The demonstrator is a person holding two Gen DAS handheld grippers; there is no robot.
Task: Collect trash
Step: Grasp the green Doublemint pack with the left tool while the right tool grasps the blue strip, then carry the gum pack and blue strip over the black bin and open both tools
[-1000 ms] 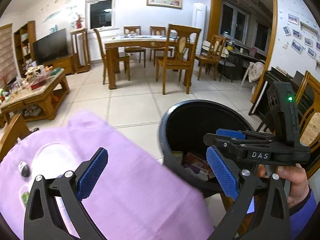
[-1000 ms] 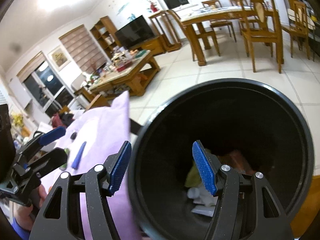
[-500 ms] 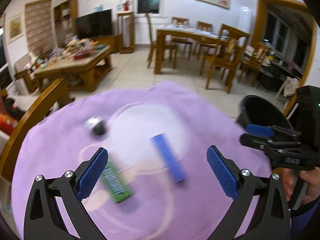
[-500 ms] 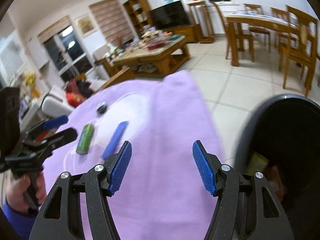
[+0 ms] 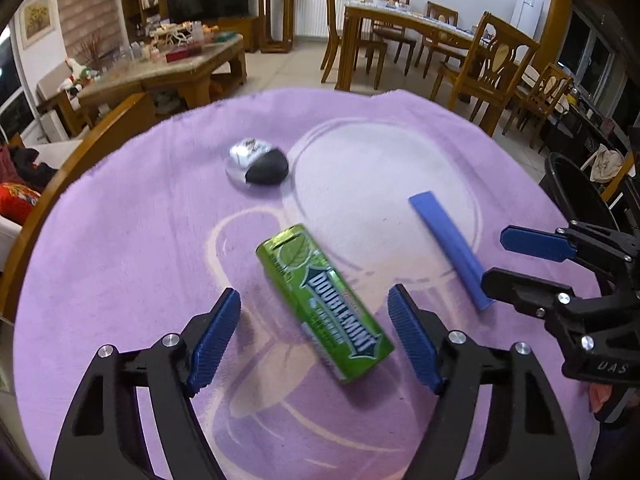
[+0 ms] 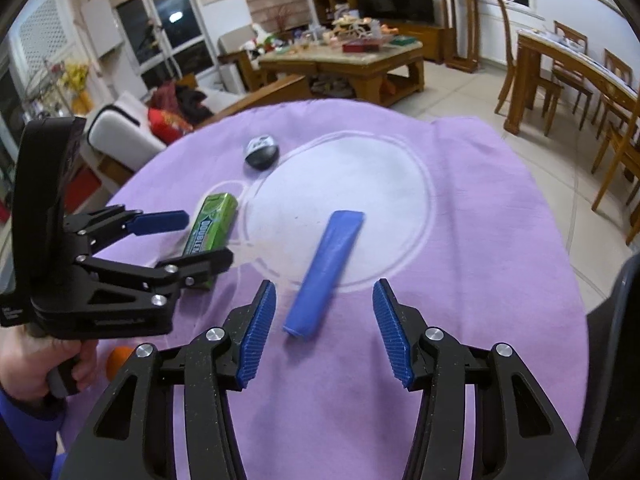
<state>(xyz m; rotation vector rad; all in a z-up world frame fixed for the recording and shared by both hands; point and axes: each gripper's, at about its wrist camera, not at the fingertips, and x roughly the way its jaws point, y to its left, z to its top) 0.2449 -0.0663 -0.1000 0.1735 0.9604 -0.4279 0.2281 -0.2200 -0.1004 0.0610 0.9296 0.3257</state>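
A green gum pack (image 5: 324, 304) lies on the purple cloth (image 5: 120, 240). My left gripper (image 5: 314, 292) hangs over it with the pack between its jaws, which are closing; the pads stand clear of it. A blue wrapper strip (image 6: 326, 274) lies to its right. My right gripper (image 6: 324, 284) straddles the strip's near end, its jaws closing too, with no pad touching. A black and silver crumpled wrapper (image 5: 260, 162) sits farther back. The right wrist view shows the left gripper (image 6: 206, 238) around the gum pack (image 6: 212, 226). The right gripper (image 5: 496, 258) appears beside the strip (image 5: 448, 248).
A black trash bin (image 5: 576, 196) stands off the cloth's right edge, also at the right wrist view's border as the bin (image 6: 616, 320). A wooden chair back (image 5: 80, 152) curves along the far left. A small orange thing (image 6: 118, 362) lies near the hand. Dining chairs stand beyond.
Both grippers swung away from the bin and now hang low over the cloth, each with a piece of trash between its jaws. Both pairs of jaws have narrowed.
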